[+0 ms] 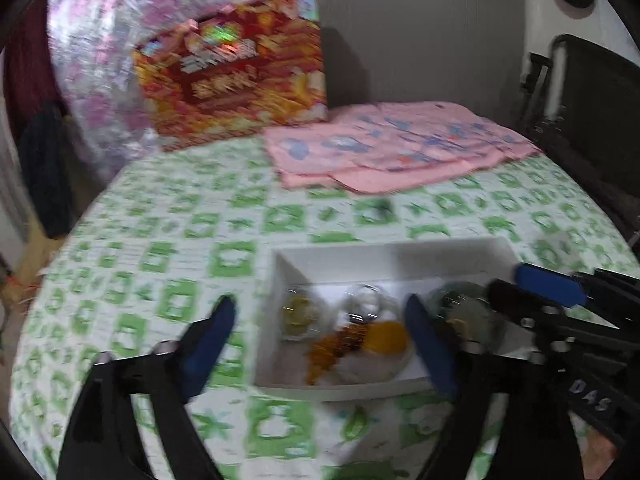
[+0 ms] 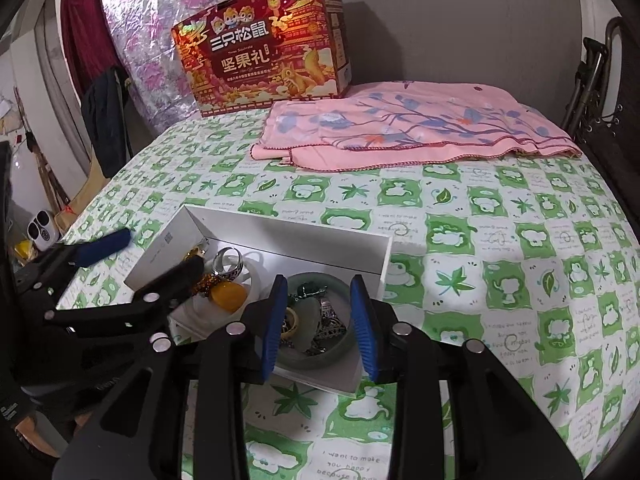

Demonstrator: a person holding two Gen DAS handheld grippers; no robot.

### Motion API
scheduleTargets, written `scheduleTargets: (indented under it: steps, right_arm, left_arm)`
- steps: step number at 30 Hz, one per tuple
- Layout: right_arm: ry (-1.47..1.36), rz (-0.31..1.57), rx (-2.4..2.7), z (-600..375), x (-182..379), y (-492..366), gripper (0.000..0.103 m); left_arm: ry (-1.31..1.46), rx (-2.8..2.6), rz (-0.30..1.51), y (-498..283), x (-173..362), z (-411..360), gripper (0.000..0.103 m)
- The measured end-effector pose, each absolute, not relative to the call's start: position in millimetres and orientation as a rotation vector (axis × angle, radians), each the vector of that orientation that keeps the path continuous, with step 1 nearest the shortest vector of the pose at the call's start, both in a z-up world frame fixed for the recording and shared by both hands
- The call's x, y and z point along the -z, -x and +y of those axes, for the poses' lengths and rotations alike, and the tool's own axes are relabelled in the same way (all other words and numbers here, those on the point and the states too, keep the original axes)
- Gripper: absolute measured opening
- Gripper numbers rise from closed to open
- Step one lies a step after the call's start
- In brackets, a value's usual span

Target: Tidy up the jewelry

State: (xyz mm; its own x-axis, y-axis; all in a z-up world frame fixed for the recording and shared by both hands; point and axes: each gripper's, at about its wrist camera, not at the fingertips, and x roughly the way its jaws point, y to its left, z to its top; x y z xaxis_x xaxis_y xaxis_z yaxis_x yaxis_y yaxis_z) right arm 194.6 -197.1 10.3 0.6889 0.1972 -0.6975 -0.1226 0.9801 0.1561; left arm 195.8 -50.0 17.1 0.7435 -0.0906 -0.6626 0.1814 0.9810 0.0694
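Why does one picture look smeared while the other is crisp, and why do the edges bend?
Left wrist view: motion blur smears the red gift box and the white jewelry tray. Right wrist view: sharp, the box's lettering readable. Both views: the fisheye lens curves the green patterned bedsheet and darkens the corners.

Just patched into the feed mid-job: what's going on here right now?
A person is sorting jewelry in a white box on a green-patterned bedspread. The right tool hangs open over a green bangle full of small trinkets. The left tool is also open, straddling the box's left wall, near a yellow pendant and a silver ring. Neither tool holds anything.
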Motion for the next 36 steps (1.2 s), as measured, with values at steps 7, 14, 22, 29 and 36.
scheduleTargets:
  steps: [7,14,22,29,36]
  right_arm:
    - [-0.088,0.786,-0.172,-193.9,-12.7,-191.8,0.043]
    - [-0.123,0.77,-0.144,-196.9,-19.0,-185.5,0.063]
    - [-0.13,0.721,-0.087,-201.1,-36.4,-169.8,0.077]
    - [-0.121,0.67,-0.045,-205.4,-56.1,-154.1,0.084]
    - [-0.096,0.57,-0.024,-203.6,-77.9,-124.6,0.089]
  left_arm:
    - [-0.094,0.139,0.742,-201.8,-16.7,-37.7,0.094]
    - [-0.134,0.116,0.739,-200.5,-12.8,-42.6,0.098]
    - [-0.081,0.114,0.719,-189.8,-25.1,-34.5,0.098]
    - [0.027,0.099,0.657,-171.9,-52.6,-17.1,0.098]
    - [-0.004,0.009,0.597,-148.7,-72.4,-14.0,0.098]
